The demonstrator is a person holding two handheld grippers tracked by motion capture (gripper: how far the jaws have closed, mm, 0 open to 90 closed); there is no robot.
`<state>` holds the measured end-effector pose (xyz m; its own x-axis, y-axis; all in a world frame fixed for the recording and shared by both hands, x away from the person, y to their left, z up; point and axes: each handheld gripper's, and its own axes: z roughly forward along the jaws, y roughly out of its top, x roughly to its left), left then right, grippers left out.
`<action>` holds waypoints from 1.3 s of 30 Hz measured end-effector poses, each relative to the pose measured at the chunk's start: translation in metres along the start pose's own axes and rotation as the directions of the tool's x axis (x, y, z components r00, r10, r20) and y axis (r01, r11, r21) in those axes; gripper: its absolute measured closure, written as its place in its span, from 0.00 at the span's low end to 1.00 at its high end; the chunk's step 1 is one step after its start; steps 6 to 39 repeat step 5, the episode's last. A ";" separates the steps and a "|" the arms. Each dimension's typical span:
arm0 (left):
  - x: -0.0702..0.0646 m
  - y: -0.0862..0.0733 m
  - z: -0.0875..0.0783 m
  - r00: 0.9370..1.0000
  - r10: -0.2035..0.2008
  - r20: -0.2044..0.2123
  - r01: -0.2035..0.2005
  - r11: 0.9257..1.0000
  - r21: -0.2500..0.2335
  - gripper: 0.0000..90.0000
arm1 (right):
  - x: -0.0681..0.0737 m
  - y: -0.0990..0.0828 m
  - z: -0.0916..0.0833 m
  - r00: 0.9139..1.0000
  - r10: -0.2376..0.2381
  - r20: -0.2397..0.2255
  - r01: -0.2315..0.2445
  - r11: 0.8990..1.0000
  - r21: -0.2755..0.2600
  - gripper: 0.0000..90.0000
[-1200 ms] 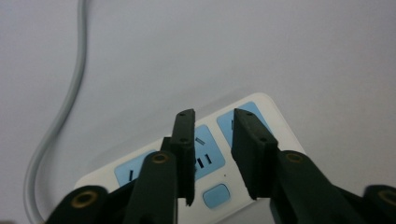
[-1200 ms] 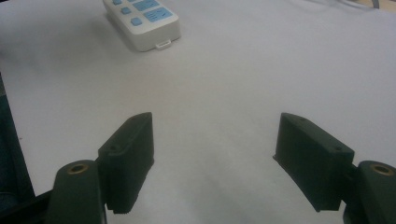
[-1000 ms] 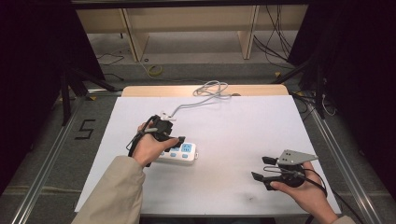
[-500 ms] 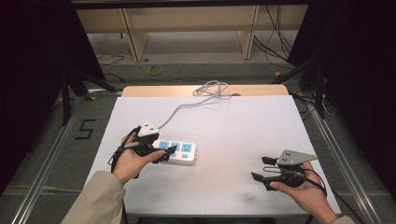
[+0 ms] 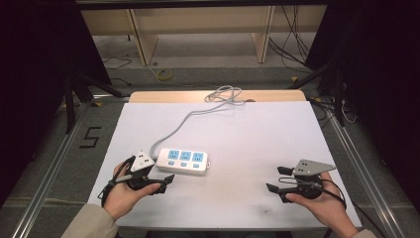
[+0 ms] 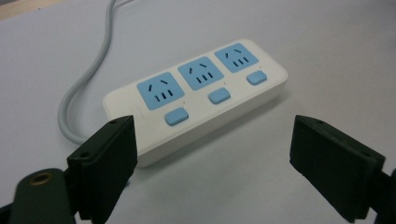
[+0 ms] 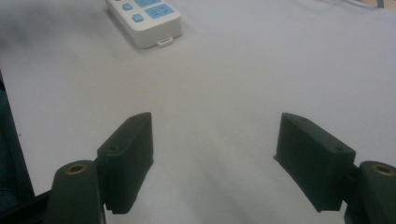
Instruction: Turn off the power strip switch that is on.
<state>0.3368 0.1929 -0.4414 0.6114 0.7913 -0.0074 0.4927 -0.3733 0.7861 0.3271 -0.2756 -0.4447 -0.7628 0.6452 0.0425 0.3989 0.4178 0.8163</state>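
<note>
The bench (image 5: 257,129), under a white cover, carries a power strip (image 5: 183,161) lying flat left of the middle, 3 blue sockets up, each with a blue switch beside it. Its grey cord (image 5: 198,116) runs off the strip's left end and away to the far edge. No plug sits in any socket, and nothing grips the strip, so whatever is to be done with it looks either finished or not yet begun; the pictures don't settle which.

The left gripper (image 5: 166,179) lies low just beside the strip's near left corner, aimed right, its fingers (image 6: 105,163) spread wide and apart from the casing. The right gripper (image 5: 280,179) rests well apart near the bench's near right edge, pointing left toward the strip (image 7: 147,21), fingers (image 7: 128,154) likewise spread over bare cover, holding nothing.
</note>
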 end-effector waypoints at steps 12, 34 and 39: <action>-0.007 -0.004 0.002 1.000 0.027 0.008 -0.028 0.999 0.025 0.16 | -0.001 0.000 0.000 1.000 0.002 0.001 -0.002 1.000 -0.001 0.31; -0.007 -0.004 0.002 1.000 0.027 0.008 -0.028 0.999 0.025 0.16 | -0.001 0.000 0.000 1.000 0.002 0.001 -0.002 1.000 -0.001 0.31; -0.007 -0.004 0.002 1.000 0.027 0.008 -0.028 0.999 0.025 0.16 | -0.001 0.000 0.000 1.000 0.002 0.001 -0.002 1.000 -0.001 0.31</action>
